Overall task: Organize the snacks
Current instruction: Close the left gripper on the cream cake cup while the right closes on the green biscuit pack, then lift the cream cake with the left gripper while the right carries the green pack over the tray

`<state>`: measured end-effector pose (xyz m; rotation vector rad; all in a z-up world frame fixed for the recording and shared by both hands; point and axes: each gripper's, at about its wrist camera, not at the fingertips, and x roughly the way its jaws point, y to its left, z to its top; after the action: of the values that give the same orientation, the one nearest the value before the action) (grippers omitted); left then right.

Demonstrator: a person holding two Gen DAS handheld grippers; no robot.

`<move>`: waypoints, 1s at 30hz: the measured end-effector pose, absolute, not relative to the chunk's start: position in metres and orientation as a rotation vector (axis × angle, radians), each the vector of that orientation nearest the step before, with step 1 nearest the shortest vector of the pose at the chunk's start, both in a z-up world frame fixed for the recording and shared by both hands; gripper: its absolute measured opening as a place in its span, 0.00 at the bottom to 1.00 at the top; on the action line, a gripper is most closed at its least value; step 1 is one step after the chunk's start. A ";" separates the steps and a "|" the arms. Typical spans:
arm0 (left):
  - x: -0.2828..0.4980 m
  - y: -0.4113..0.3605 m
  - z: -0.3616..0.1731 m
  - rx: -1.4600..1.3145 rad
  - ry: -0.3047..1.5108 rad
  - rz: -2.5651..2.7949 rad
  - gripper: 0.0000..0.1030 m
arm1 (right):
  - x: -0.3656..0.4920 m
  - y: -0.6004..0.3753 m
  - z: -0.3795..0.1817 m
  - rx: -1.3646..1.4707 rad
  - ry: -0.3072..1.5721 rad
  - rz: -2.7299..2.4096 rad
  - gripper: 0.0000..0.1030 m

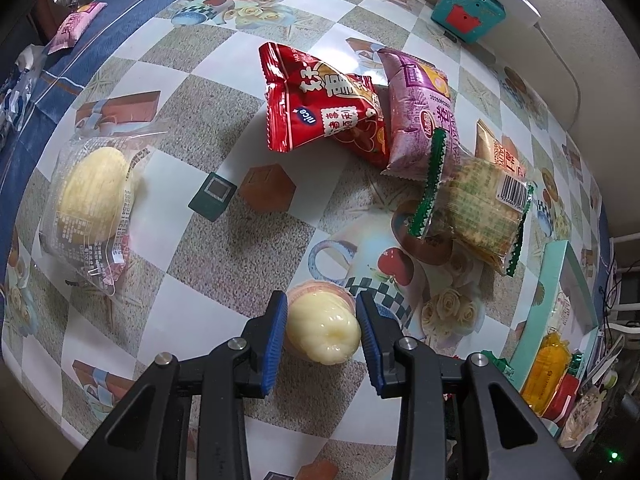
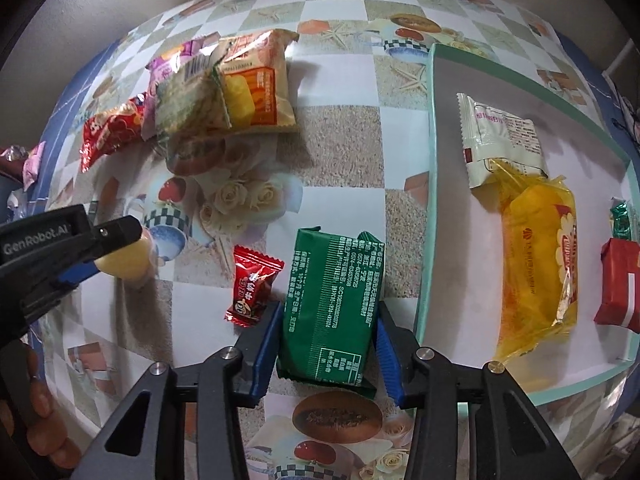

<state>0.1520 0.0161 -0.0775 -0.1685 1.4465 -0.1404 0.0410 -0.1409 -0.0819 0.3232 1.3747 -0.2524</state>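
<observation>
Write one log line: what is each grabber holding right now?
left gripper: shut on jelly cup | right gripper: shut on green packet | tray: beside right gripper

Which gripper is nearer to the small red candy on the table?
Right. The right gripper holds the green packet right beside the red candy; the left gripper sits farther off, around a yellow jelly cup.

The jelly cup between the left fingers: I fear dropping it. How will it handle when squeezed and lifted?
The jelly cup looks smooth, glossy and rounded, so it may slip from the left gripper. Its thin plastic probably dents under a hard squeeze. Knocked over, it could roll.
</observation>
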 end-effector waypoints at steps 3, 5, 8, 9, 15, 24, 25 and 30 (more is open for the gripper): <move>0.152 0.016 -0.079 -0.160 1.444 -0.142 0.36 | 0.042 -0.138 -0.083 0.285 1.369 -0.260 0.46; 0.152 0.016 -0.080 -0.156 1.440 -0.141 0.36 | 0.043 -0.136 -0.082 0.261 1.369 -0.266 0.45; 0.153 0.015 -0.081 -0.135 1.431 -0.139 0.36 | 0.044 -0.133 -0.083 0.242 1.364 -0.271 0.45; 0.153 0.014 -0.081 -0.127 1.428 -0.138 0.36 | 0.045 -0.130 -0.084 0.245 1.364 -0.271 0.45; 0.152 0.009 -0.080 -0.117 1.423 -0.134 0.36 | 0.043 -0.134 -0.082 0.239 1.361 -0.269 0.45; 0.152 0.020 -0.075 -0.172 1.411 -0.117 0.32 | 0.043 -0.140 -0.081 0.265 1.371 -0.261 0.42; 0.151 0.023 -0.073 -0.173 1.408 -0.116 0.32 | 0.042 -0.139 -0.081 0.270 1.371 -0.257 0.42; 0.151 0.030 -0.062 -0.180 1.384 -0.116 0.31 | 0.041 -0.144 -0.075 0.284 1.354 -0.243 0.42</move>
<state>0.1514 0.0300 -0.0623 -0.1804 1.3838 -0.1164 0.0413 -0.1442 -0.0748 0.2837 1.3539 -0.2433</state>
